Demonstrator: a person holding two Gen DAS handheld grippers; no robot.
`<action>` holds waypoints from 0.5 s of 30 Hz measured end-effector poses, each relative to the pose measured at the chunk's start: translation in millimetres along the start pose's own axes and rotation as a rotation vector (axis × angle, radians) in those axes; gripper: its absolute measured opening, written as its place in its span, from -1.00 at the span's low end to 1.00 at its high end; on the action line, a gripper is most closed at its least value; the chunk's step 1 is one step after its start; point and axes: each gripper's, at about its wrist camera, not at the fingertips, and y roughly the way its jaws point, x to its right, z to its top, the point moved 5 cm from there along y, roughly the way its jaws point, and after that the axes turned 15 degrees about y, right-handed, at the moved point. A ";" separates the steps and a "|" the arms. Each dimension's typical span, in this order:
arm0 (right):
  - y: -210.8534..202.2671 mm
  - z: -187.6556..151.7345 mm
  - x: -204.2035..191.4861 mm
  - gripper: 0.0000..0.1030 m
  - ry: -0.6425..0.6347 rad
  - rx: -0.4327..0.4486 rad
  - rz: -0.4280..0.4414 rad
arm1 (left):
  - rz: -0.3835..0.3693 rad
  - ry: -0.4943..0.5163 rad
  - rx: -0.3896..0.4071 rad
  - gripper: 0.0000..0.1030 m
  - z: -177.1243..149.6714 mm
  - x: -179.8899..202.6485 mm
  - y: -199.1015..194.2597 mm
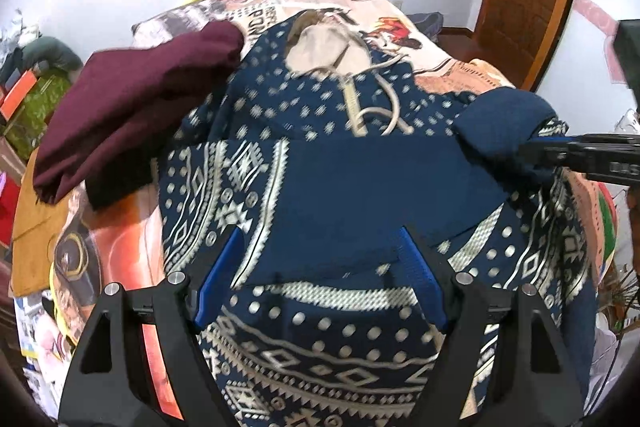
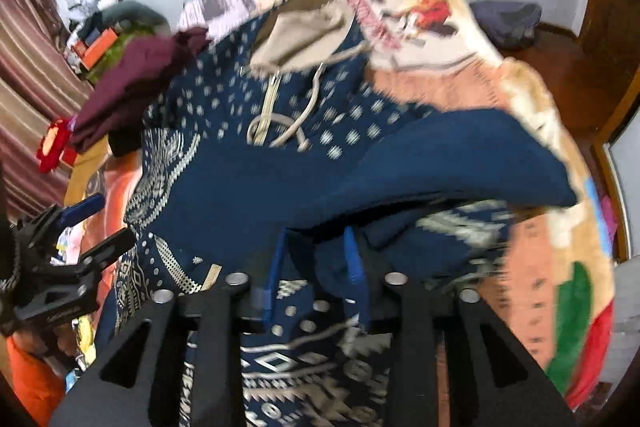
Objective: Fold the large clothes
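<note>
From the left wrist, the patterned navy hoodie (image 1: 320,187) lies spread front-up on the bed (image 1: 452,67); the left gripper (image 1: 320,247) hovers over it, fingers apart and empty. From the right wrist, the right gripper (image 2: 316,247) has its fingers clenched on the sleeve (image 2: 460,163). Judged soft, thick and floppy, it is best pinched at cuffs, hem or shoulder seams.

The left gripper (image 1: 320,267) hovers with its blue fingers (image 1: 218,279) spread wide, gripping nothing. The right gripper (image 2: 316,267) sits to its right, fingers (image 2: 354,267) drawn close and apparently pinching the hoodie (image 2: 248,187) sleeve, though blur obscures the contact.
</note>
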 end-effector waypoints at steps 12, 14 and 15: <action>-72.3 24.2 107.6 -0.11 0.172 0.229 -0.131 | -0.112 0.210 0.132 0.60 126.8 99.0 -6.7; -74.9 24.7 121.3 -0.11 0.202 0.233 -0.137 | -0.141 0.245 0.131 0.60 141.6 119.7 1.0; -74.4 23.8 128.3 -0.11 0.220 0.230 -0.138 | -0.155 0.266 0.126 0.60 148.8 132.1 6.7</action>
